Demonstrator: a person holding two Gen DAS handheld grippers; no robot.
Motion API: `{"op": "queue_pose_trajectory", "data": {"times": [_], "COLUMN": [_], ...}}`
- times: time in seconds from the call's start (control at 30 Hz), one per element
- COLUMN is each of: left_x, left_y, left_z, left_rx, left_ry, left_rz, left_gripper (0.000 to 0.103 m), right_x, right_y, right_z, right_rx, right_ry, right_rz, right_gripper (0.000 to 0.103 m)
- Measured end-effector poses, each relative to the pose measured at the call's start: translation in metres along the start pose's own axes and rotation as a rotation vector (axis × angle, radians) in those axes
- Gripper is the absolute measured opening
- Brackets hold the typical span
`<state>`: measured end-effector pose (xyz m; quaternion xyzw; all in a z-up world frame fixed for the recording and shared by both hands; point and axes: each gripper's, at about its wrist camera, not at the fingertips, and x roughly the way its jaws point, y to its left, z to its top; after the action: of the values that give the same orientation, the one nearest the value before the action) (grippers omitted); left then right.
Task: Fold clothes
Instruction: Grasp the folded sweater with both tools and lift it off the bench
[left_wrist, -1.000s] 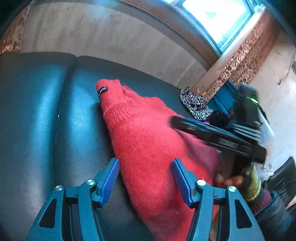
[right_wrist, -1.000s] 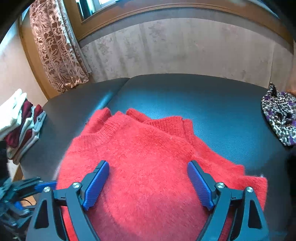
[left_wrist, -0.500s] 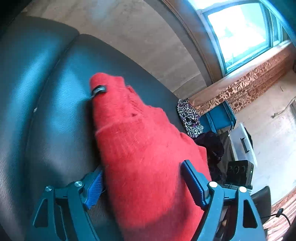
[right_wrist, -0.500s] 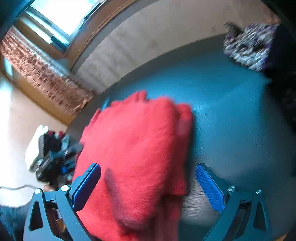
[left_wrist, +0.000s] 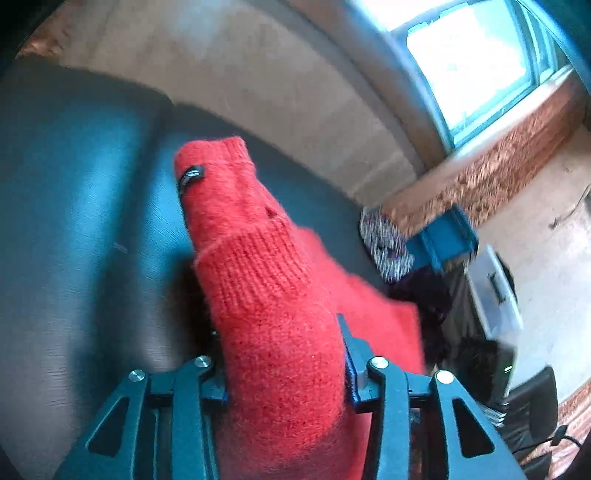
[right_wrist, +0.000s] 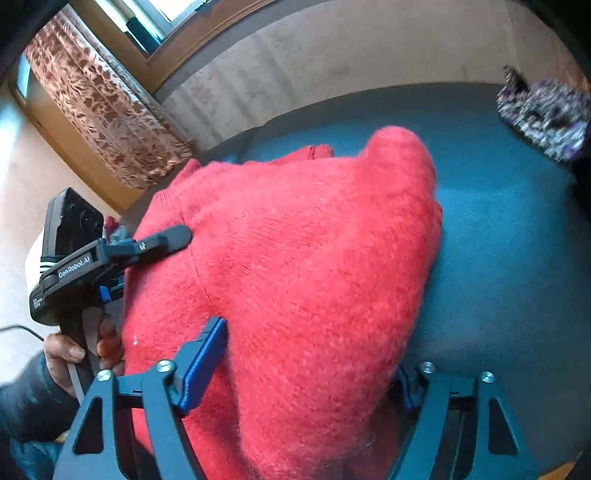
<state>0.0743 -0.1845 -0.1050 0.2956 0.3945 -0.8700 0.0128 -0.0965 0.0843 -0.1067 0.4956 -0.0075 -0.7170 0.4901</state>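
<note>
**Ana:** Dark leather cushions (right_wrist: 498, 229) fill the ground here, a plain wall behind, a patterned curtain (right_wrist: 107, 110) by the window, and right in the middle lies the red sweater (right_wrist: 306, 266), bundled on the seat.

**Ben:** And both tools are into it. The left gripper (left_wrist: 284, 354) has a thick roll of knit between its fingers; they look pressed into the wool, clamped on it. From the right wrist view you see the same tool coming in from the side, upper finger lying on top of the fabric.

**Ana:** The right gripper (right_wrist: 310, 365)?

**Ben:** Wide-set, fabric heaped between the blue pads (right_wrist: 203, 362). Whether it's truly pinching, I cannot tell; the far pad is nearly buried.

**Ana:** How will it handle?

**Ben:** Soft, fuzzy, bulky, my guess. It'll sag and slump rather than hold a crease, and the fluff may slip under a shallow pinch. The ribbed cuff (left_wrist: 255, 266) or a hem looks the firmest place to grip, taking several layers at once.

**Ana:** Any writing?

**Ben:** The left tool's body reads "GenRobot.AI" (right_wrist: 74, 266). A small black tab (left_wrist: 191, 176) sits on the sweater's far end, its lettering too small to read.

**Ana:** A leopard-print garment (right_wrist: 543, 110) waits further along the seat.
</note>
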Motion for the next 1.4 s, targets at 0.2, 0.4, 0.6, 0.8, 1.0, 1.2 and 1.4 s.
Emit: {"op": "queue_pose_trajectory", "data": {"times": [0.2,0.4,0.6,0.8,1.0,1.2,1.4], "left_x": [-0.132,-0.307,-0.453,-0.502,-0.507,-0.518,-0.561], "left_y": [0.015,0.009,0.033,0.168,0.280,0.252,0.211], "left_z": [0.023,0.063,0.107,0.141,0.121,0.137,0.121], "left_rx": [-0.006,0.067,-0.007,-0.378,-0.568,-0.448,-0.432], "left_ry": [-0.267,-0.639,-0.897,-0.855,-0.816,-0.820,-0.964], "left_rz": [0.028,0.113,0.321,0.541,0.478,0.511,0.700], "left_gripper": [0.040,0.039,0.039,0.039,0.047,0.051,0.050], "right_x": [0.037,0.063,0.097,0.192,0.287,0.289,0.256], "right_y": [0.083,0.244,0.436,0.559,0.571,0.573,0.582], "right_z": [0.021,0.085,0.164,0.198,0.160,0.177,0.180], "right_rx": [-0.016,-0.262,-0.462,-0.538,-0.553,-0.539,-0.631], "right_ry": [-0.001,-0.031,-0.040,0.119,0.218,0.193,0.040], "right_rz": [0.255,0.480,0.666,0.576,0.519,0.522,0.449], "right_gripper": [0.066,0.066,0.066,0.074,0.094,0.103,0.103]}}
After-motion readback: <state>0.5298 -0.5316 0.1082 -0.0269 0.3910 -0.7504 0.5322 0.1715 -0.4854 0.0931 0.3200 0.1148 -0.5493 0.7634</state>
